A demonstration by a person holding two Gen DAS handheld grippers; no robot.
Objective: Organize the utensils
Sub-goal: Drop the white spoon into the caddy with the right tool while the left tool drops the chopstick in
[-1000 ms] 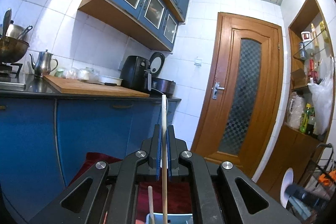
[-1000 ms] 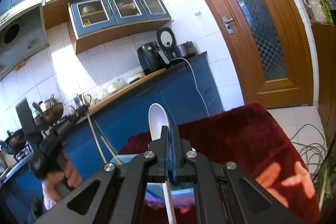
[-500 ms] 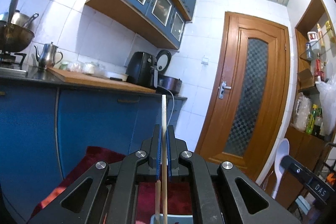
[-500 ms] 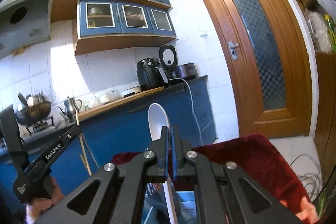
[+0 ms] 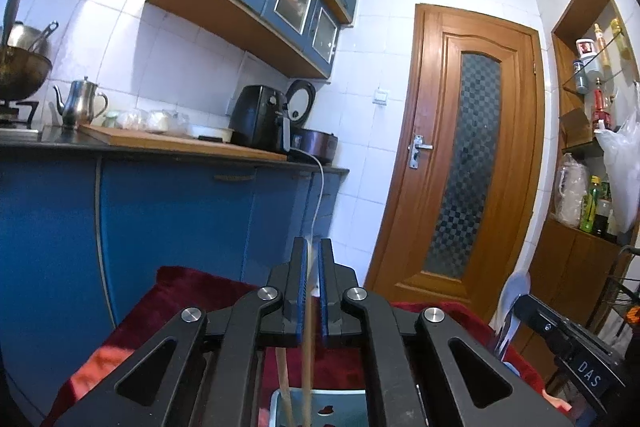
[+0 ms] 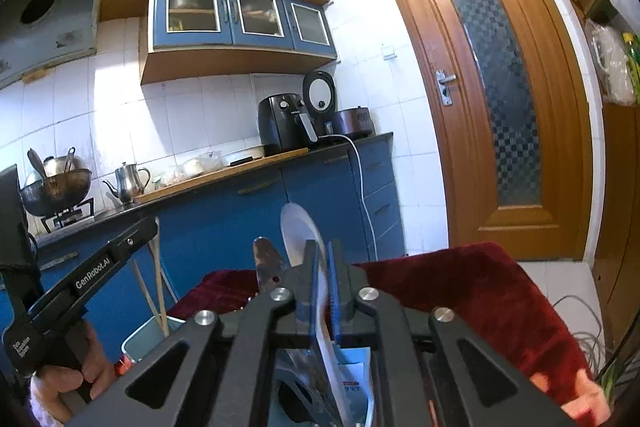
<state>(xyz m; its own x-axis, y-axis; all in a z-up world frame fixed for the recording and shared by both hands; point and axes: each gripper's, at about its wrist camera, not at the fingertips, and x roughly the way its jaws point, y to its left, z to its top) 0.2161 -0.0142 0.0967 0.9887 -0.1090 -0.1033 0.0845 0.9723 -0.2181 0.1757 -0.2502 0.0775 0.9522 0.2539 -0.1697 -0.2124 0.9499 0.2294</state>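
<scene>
A dark red velvety cloth (image 6: pixel 472 291) covers the tabletop under both grippers, rumpled at its far edge. On it stands a pale blue holder (image 5: pixel 320 405) whose rim shows low in the left wrist view. Two wooden chopsticks (image 5: pixel 306 351) rise out of it; one runs up between the blue pads of the left gripper (image 5: pixel 313 287), whose jaws stand nearly closed on either side of it — whether they actually pinch it cannot be told. The other chopstick leans just beside it, free.

The right gripper (image 6: pixel 322 291) has its jaws closed on the handle of a white spoon (image 6: pixel 298 237), bowl upright above the fingertips. Just to its left a metal utensil (image 6: pixel 266 265) pokes up, apart from the jaws. Below them lies a packet with printed paper, blurred.

The room is a tiled kitchen — blue base cabinets (image 5: pixel 172 223) under a dark counter (image 5: pixel 168 151) carrying a wooden board, a steel teapot (image 5: pixel 80 101), a black air fryer (image 5: pixel 260 117) and a rice cooker (image 6: pixel 352 121) with a white cable hanging down. Blue glass-fronted wall cabinets (image 6: pixel 240 15) hang above. A wok (image 6: pixel 56 189) sits on the stove at left. A brown wooden door (image 5: pixel 468 163) with patterned glass stands to the right, beside shelves with bottles (image 5: pixel 596 79).
</scene>
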